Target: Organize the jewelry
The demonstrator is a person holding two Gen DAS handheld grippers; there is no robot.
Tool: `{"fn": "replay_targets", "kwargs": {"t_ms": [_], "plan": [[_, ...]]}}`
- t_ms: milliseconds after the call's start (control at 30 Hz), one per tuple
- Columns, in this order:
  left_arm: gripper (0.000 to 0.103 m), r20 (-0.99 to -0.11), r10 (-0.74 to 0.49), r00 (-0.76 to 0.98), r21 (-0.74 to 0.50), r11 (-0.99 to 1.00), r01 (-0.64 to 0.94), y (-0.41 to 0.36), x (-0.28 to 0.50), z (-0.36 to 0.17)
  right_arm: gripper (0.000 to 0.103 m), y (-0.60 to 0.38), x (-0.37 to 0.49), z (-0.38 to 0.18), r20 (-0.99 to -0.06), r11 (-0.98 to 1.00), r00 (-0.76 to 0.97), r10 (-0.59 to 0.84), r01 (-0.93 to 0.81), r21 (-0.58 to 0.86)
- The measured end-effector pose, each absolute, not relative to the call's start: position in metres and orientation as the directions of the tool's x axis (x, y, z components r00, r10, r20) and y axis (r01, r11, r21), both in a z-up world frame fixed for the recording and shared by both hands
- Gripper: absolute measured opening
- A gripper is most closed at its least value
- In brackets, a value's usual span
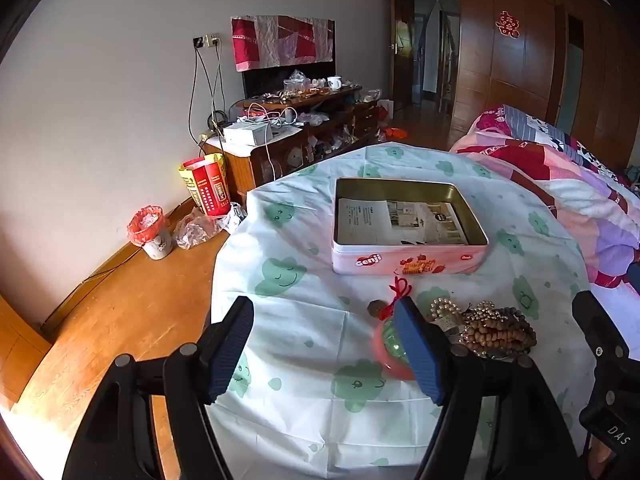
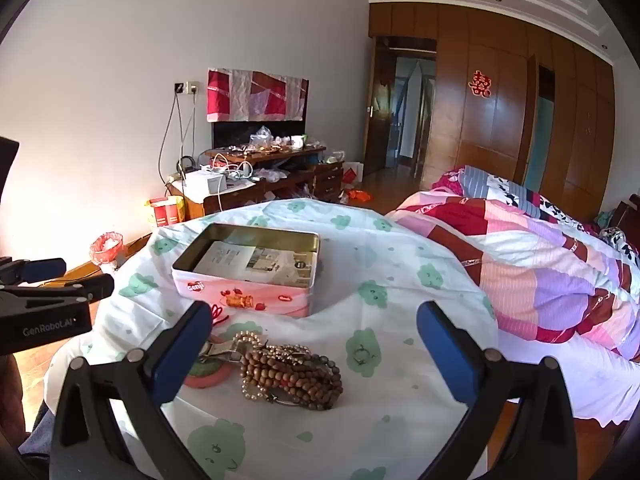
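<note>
Both grippers are held above a table draped in a white cloth point(image 2: 400, 264) printed with green clouds. The left gripper point(image 1: 326, 350) is spread wide, and nothing is caught between its blue pads. The right gripper point(image 2: 316, 344) is spread wide too, and nothing is gripped. The jewelry is found heaped at the near side of the table: a bundle of brown wooden beads point(image 2: 298, 376) is piled with a strand of pearls point(image 2: 248, 338) and a metal clip. A round pink and green pendant point(image 2: 208, 372) on a red knotted cord point(image 1: 398, 290) is seen just beside the heap, partly hidden behind a finger in each view. A small ring point(image 2: 362, 354) is spotted apart, on a cloud print. Behind the heap an open pink tin point(image 2: 248, 292) is set, with printed paper point(image 1: 400, 222) laid flat inside.
</note>
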State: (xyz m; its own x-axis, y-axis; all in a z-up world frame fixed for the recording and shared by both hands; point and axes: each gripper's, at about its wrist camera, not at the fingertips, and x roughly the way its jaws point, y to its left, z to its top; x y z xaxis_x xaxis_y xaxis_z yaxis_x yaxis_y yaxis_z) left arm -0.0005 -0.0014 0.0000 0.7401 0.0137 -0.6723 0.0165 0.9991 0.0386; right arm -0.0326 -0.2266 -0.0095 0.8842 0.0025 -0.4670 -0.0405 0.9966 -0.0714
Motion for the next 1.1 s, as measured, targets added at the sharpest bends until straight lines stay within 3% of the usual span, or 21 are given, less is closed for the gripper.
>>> {"fn": "replay_targets", "kwargs": {"t_ms": [1100], "plan": [[0.073,-0.700,0.004,0.714,0.040,0.999,0.034,-0.007,0.004,-0.012,0.103,-0.225,-0.028,-0.018,-0.502,0.997,0.865,0.006,-0.044,-0.063]]}}
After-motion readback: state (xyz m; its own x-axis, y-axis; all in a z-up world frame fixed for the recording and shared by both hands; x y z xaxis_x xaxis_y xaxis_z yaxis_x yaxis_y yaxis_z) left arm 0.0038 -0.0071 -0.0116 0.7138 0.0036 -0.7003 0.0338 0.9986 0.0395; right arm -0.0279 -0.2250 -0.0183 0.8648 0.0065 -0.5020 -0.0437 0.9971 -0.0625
